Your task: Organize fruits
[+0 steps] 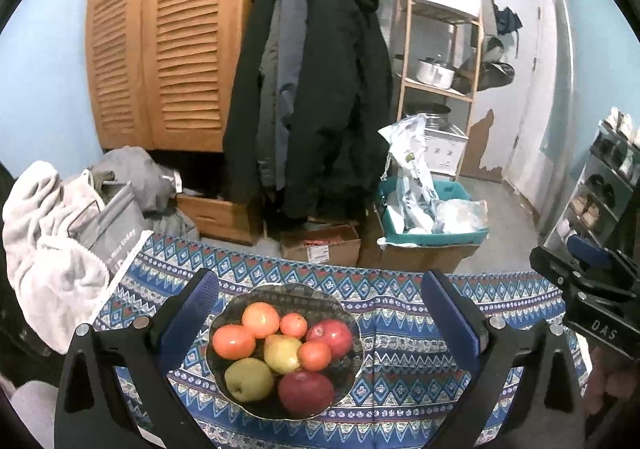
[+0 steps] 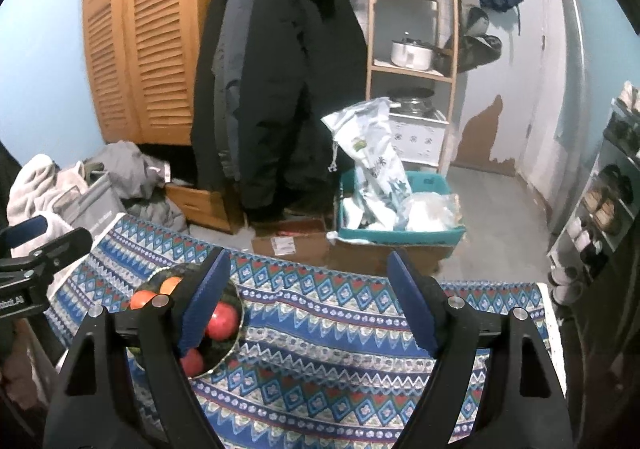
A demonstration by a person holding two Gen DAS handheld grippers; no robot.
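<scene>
My left claw (image 1: 320, 313) hangs wide and empty over the bowl (image 1: 352, 365) — oranges (image 1: 261, 319), pears (image 1: 249, 379) and apples (image 1: 306, 393) piled inside, on the patterned cloth (image 1: 408, 349). My right claw (image 2: 308, 309) stands open too, gripping nothing — the bowl (image 2: 236, 333) sits at its nine o'clock, half hidden behind the left finger (image 2: 204, 305). Coats (image 1: 312, 89) hang at twelve o'clock.

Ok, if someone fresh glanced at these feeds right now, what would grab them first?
The dark bowl heaped with oranges, pears and red apples, sitting on the blue patterned cloth between the fingers of the open left gripper. Behind it, the dark coats hang on a rail beside the louvred wooden doors. The right gripper stands open over bare cloth.
</scene>
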